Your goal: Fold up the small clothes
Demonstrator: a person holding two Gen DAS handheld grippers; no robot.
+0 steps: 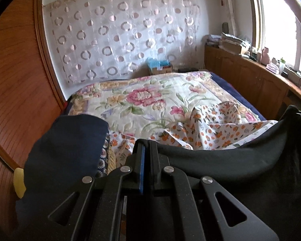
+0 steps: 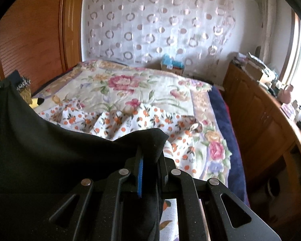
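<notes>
A black garment (image 1: 230,160) hangs stretched between my two grippers above the bed. In the left wrist view my left gripper (image 1: 146,145) is shut, pinching the garment's top edge at its left end. From there the cloth sags in a curve to the far right, where the other gripper's black frame holds it up. In the right wrist view my right gripper (image 2: 148,150) is shut on a bunched corner of the same black garment (image 2: 50,140). That corner folds over the fingertips. The cloth's lower part is hidden below both views.
A floral bedspread (image 1: 142,104) covers the bed, with a crumpled white cloth printed with oranges (image 1: 206,128) lying under the garment. Navy fabric (image 1: 66,150) sits at the left. Wooden cabinets (image 2: 256,116) with clutter line the right; a wooden wardrobe (image 1: 16,80) stands left.
</notes>
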